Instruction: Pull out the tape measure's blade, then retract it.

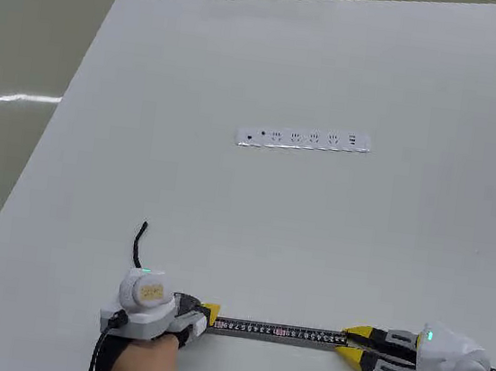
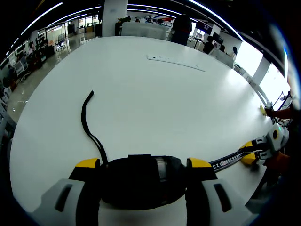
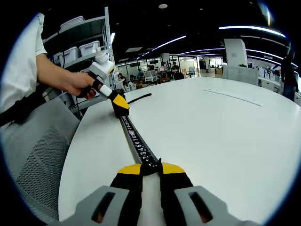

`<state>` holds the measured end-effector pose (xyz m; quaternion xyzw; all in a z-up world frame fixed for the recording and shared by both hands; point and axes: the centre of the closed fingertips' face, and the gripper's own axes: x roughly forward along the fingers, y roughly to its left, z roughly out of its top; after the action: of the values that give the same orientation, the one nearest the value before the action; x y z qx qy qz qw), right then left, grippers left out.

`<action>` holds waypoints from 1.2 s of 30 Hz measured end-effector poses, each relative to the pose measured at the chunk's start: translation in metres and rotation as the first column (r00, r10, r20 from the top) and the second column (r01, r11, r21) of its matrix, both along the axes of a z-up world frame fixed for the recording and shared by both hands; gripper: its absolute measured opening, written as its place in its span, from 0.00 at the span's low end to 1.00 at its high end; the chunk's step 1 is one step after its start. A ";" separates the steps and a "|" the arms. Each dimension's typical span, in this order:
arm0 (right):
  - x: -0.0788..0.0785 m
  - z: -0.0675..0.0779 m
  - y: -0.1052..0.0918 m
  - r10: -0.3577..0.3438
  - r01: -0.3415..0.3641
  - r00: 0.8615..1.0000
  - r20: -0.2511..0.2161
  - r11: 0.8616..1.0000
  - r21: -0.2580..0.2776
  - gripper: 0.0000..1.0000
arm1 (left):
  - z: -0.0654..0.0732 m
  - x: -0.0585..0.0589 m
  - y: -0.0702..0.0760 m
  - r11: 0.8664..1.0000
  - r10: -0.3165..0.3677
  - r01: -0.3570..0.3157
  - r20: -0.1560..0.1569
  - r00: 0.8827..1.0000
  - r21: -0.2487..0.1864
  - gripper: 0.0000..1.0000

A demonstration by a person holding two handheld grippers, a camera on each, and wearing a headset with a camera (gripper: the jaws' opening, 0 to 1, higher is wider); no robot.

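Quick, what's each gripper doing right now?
Left gripper: closed on the tape measure's case.
Right gripper: closed on the end of the pulled-out blade.

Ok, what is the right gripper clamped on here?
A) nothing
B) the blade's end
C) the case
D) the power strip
B: the right gripper is shut on the end of the blade, which runs back to the case in the left gripper.

Smooth, matt white table under a dark, matt-looking blade.
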<state>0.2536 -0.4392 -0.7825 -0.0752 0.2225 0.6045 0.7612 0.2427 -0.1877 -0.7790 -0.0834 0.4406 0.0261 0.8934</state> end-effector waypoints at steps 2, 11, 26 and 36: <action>-0.001 0.000 0.004 0.004 -0.004 1.000 0.000 1.000 0.002 0.12 | 0.000 0.000 0.000 1.000 -0.001 0.001 0.002 1.000 0.000 0.71; -0.003 0.000 0.027 0.033 -0.033 0.999 0.005 0.999 0.009 0.12 | 0.000 0.000 0.000 1.000 -0.002 0.002 0.002 1.000 -0.003 0.71; -0.006 -0.001 0.051 0.087 -0.087 0.996 0.000 0.996 0.022 0.13 | 0.001 0.000 -0.001 1.000 -0.004 0.004 -0.001 1.000 -0.005 0.71; -0.011 -0.002 0.070 0.124 -0.125 0.992 0.016 0.992 0.025 0.12 | 0.000 0.000 0.000 1.000 -0.004 0.004 -0.002 1.000 -0.007 0.71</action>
<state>0.2424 -0.3694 -0.7843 -0.0835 0.2043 0.6530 0.7245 0.2429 -0.1880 -0.7790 -0.0854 0.4417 0.0229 0.8928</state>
